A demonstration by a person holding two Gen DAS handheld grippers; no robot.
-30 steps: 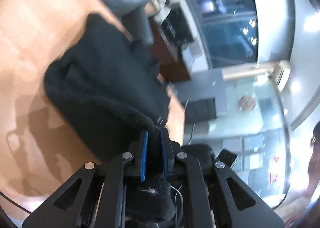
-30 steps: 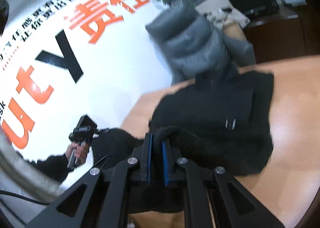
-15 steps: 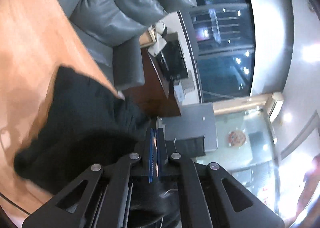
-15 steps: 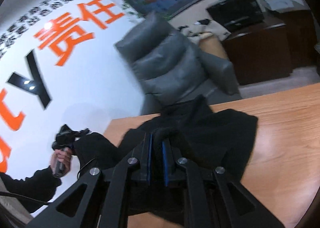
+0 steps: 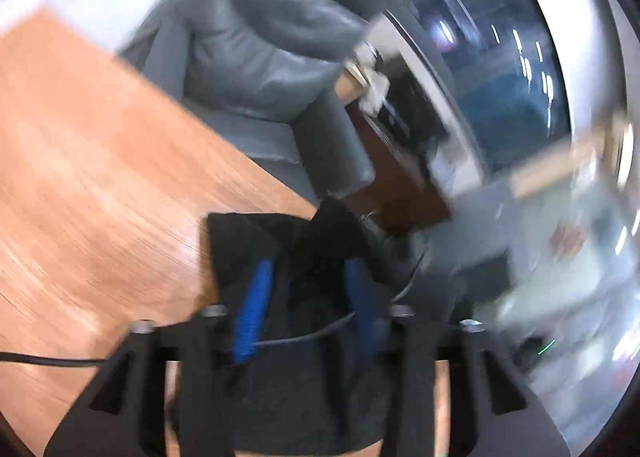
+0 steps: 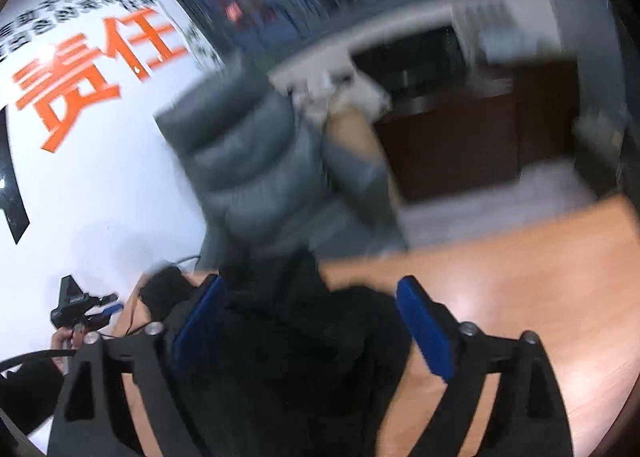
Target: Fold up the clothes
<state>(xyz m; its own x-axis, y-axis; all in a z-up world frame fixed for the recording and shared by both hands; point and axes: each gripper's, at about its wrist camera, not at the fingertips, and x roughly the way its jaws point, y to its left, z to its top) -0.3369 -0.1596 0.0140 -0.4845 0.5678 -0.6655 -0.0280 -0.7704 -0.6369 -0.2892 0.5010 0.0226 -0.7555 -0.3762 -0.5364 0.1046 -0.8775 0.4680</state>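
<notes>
Where it lies bunched at lower centre on the wooden table [image 6: 520, 297], black garment [image 6: 304, 337] sits between the wide-open right gripper [image 6: 312, 321]; left gripper [image 5: 306, 297] open, fabric between fingers.

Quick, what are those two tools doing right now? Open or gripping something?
Left tool: open, black cloth lying loose between its fingers.
Right tool: wide open, over the cloth.
</notes>
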